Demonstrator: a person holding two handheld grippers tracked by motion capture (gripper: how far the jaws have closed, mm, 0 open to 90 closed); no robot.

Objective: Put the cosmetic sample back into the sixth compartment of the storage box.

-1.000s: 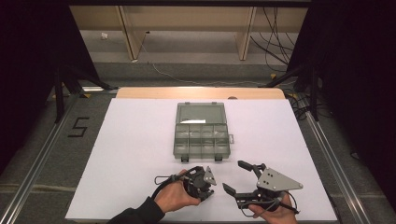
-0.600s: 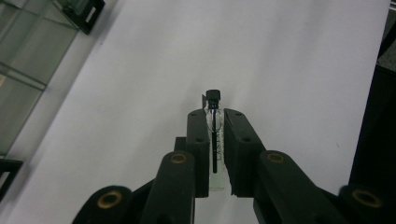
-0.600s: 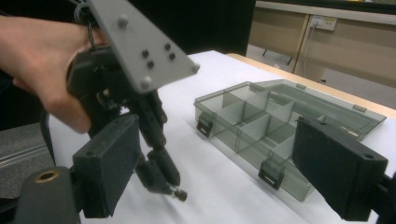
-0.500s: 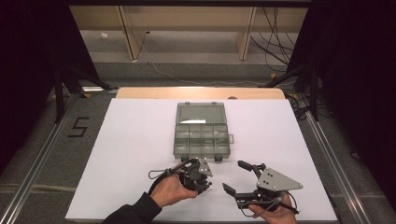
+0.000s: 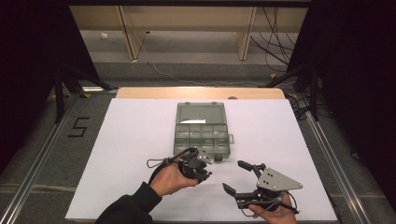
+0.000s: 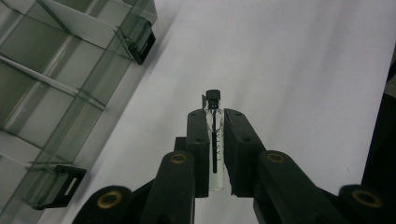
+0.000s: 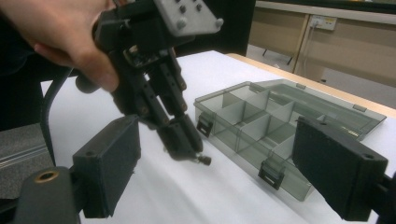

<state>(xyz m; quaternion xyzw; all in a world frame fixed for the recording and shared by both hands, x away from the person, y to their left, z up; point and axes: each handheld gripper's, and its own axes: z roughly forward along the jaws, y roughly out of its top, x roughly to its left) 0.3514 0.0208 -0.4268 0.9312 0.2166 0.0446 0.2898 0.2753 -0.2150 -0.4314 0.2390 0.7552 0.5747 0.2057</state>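
A small clear glass vial with a black cap is pinched lengthwise in my left gripper, cap end sticking out past the tips. In the high view the left gripper hangs tilted down just in front of the smoky clear organizer box, close above the white table. The right gripper view shows the left gripper from the side, with the vial's cap near the box's front latch. My right gripper stands open at the front right, nothing between its jaws.
The organizer box lies with its lid folded back, compartments looking bare, two black latches on its front wall. The white table sheet has free room left and right of the box. A wooden edge borders the far side.
My left gripper has moved away from the person toward the box's front edge, still holding the vial. The right gripper has stayed put.
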